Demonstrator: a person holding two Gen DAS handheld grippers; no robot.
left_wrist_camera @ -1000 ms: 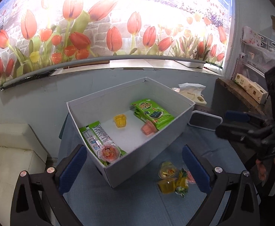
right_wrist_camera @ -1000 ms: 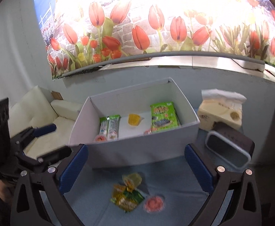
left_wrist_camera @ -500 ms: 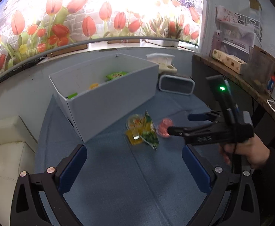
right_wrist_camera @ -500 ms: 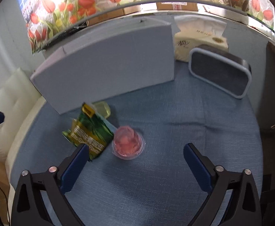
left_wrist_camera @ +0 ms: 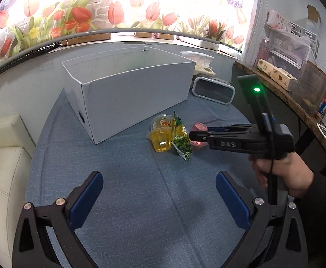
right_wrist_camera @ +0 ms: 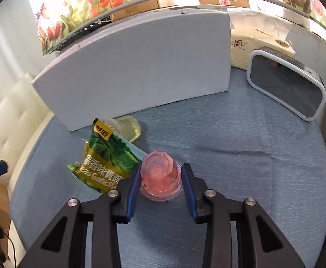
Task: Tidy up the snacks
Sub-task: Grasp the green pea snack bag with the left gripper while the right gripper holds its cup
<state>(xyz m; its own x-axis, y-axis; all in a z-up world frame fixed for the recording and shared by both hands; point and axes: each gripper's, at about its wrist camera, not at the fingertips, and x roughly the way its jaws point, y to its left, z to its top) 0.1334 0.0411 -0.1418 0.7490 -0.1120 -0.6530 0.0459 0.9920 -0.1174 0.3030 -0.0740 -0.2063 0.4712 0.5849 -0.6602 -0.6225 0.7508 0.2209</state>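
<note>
Right gripper (right_wrist_camera: 159, 178) has just been closing its jaws around the pink jelly cup (right_wrist_camera: 160, 179), and the blue pads now sit against the cup's two sides, clamped on it while it rests upside down on the blue tablecloth (right_wrist_camera: 229, 156). Left gripper (left_wrist_camera: 158, 198) hangs with its jaws wide apart and nothing between them, well in front of the white box (left_wrist_camera: 131, 98).

The pink jelly cup stands in front of the white box, near its front wall, with the green pea snack bag (right_wrist_camera: 104, 163) touching it on the left and a yellow jelly cup (left_wrist_camera: 160, 141) beyond the bag. Another jelly cup with a printed lid (left_wrist_camera: 161, 121) lies just behind the yellow one, closer to the box.

Judging by its thin clear plastic, the pink cup is probably light and somewhat springy, with smooth tapered walls that could slip out of a loose pinch. The wide band just above the rim, where the pads are now, looks like the safest hold; a hard squeeze might buckle the wall or strain the sealed lid.

From both views the inside of the white box is hidden behind its front wall, so what it holds cannot be told. A tissue box (right_wrist_camera: 258, 44) and a dark speaker (right_wrist_camera: 287, 87) stand to the right of the white box.
</note>
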